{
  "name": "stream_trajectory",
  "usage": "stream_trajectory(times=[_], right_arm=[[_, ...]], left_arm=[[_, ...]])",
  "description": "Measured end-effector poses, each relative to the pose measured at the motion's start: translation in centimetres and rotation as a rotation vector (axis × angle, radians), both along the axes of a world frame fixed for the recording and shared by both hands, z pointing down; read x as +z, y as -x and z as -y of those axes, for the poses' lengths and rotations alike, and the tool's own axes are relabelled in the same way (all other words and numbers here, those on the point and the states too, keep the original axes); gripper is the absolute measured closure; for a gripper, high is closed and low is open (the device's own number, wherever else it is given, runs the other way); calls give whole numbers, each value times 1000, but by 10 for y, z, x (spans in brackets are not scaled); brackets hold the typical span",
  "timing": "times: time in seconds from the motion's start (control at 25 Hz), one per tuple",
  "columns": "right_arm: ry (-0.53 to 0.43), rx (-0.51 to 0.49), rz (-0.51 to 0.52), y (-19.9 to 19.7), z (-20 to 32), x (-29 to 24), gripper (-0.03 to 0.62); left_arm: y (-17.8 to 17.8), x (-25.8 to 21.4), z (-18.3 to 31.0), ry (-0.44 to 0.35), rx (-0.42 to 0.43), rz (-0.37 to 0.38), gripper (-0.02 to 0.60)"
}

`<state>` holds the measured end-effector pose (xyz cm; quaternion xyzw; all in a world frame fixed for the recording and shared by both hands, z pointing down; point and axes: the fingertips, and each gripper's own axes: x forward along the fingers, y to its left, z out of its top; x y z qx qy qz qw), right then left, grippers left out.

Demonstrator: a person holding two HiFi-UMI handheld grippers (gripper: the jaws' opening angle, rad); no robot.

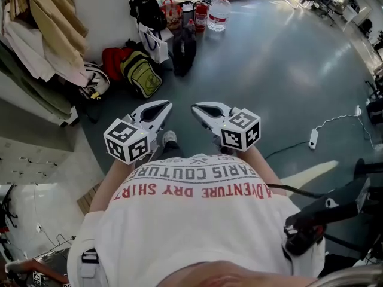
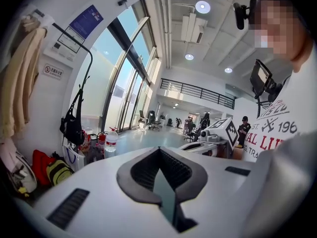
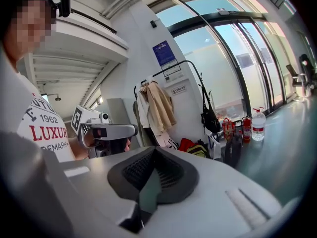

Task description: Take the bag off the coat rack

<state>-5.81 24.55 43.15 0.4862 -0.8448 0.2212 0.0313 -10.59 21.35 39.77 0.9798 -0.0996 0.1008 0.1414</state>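
The left tool (image 1: pixel 161 107) and right tool (image 1: pixel 202 110) sit side by side at the person's waist, well short of the coat rack (image 2: pixel 72 38), each with its jaws pressed together on nothing. The black bag (image 1: pixel 146 8) hangs by its strap from the rack's end, beside the coats (image 1: pixel 54 23) and above a backpack (image 1: pixel 140 73) on the floor.

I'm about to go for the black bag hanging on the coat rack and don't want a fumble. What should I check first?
1. Black bag hanging on the coat rack: ok.
2. Left claw open: not ok, shut and empty.
3. Right claw open: not ok, shut and empty.
4. Claws near the bag: not ok, both held by the person's shirt.
5. How it is hung on the rack: cannot tell, too small.
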Motion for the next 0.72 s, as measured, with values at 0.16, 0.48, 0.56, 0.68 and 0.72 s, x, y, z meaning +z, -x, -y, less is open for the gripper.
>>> stream_trajectory(times=[0.16,0.48,0.56,0.68,0.72], right_arm=[[39,14,23,-20,39,18,592],[94,108,38,-89,204,42,592],[94,121,46,-101,258,38,592],[75,125,34,-114,339,23,592],[66,126,29,-117,363,17,592]], left_arm=[[-23,19,43,27,20,15,581],[-84,43,212,25,69,21,580],[-92,40,264,-8,65,20,580],[-97,28,341,-36,50,15,581],[-98,24,364,-37,44,11,580]])
